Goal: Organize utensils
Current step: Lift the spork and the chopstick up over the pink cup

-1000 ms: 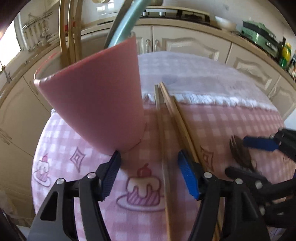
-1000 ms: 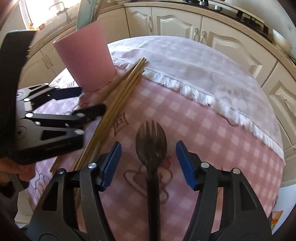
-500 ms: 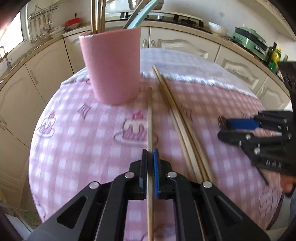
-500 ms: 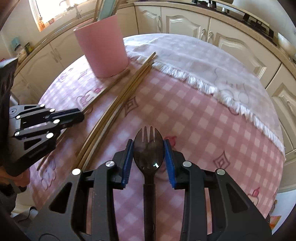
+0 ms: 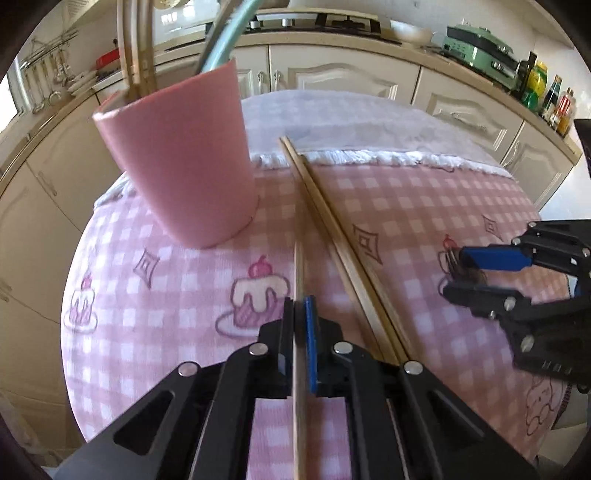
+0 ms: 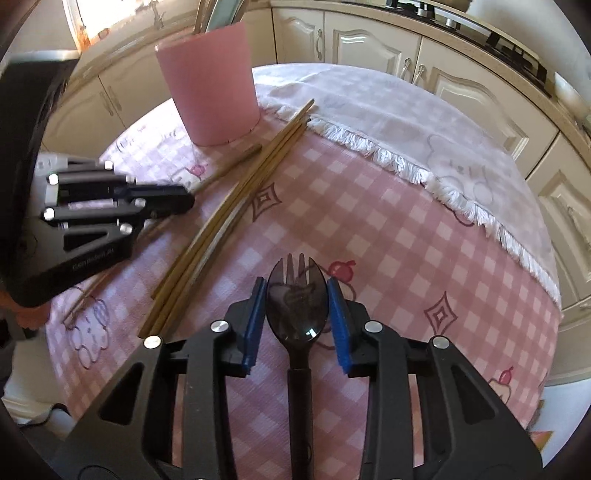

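Note:
A pink cup (image 5: 177,158) stands on the pink checked tablecloth and holds wooden sticks and a teal utensil (image 5: 225,33). It also shows in the right wrist view (image 6: 210,81). My left gripper (image 5: 300,325) is shut on a single wooden chopstick (image 5: 298,266) that points toward the cup's base. Several more chopsticks (image 5: 332,229) lie beside it, also in the right wrist view (image 6: 236,199). My right gripper (image 6: 297,306) is shut on the head of a dark plastic spork (image 6: 295,295). It shows at the right of the left wrist view (image 5: 458,273).
A white fringed cloth (image 6: 406,129) covers the table's far half. The round table's edge (image 5: 70,295) drops off to the left. Cream kitchen cabinets (image 5: 332,74) ring the table, with bottles (image 5: 535,88) and a green appliance (image 5: 476,48) on the counter.
A second ago both grippers were open; each has since shut on its utensil. The left gripper has moved closer to the cup with the chopstick. The spork stays gripped.

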Available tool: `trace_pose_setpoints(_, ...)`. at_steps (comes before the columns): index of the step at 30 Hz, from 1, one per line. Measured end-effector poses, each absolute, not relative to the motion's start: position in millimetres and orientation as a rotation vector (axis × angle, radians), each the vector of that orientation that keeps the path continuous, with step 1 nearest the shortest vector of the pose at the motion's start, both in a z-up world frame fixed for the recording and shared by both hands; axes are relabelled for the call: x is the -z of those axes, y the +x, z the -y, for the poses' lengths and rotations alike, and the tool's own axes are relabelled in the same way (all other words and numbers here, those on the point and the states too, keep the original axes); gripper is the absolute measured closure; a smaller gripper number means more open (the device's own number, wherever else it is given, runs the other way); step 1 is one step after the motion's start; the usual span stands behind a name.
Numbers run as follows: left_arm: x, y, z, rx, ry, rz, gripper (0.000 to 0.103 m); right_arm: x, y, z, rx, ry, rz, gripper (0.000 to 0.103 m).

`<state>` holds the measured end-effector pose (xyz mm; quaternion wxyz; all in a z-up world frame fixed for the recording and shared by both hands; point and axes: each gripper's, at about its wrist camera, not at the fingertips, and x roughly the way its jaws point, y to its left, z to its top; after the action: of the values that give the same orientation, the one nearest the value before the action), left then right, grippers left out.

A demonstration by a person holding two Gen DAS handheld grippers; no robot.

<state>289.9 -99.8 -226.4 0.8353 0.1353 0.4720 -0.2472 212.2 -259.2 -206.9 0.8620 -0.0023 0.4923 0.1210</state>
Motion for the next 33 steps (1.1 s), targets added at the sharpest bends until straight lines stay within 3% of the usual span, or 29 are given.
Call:
trace_pose_setpoints(8,175.8,248.1,51.6,0.523,0.057,-0.784,0.098,161.3,199.9,277.1,-0.342,0.218,-0.804,0.071)
trace_pose_setpoints(18,110.9,231.0,0.8,0.462,-0.117,-0.41,0.098,112.9,204.5,260.2,-0.381,0.289,-0.608,0.071)
trace_pose_setpoints(25,50.0,254.1,2.3,0.438,-0.172,-0.112,0.098,51.7,228.1,244.4,-0.365,0.304,-0.384,0.071)
trace_pose_setpoints(33,24.7,315.2,18.5,0.395,-0.204,-0.018,0.097,16.1,281.2,222.2,-0.279,0.317,-0.216,0.071)
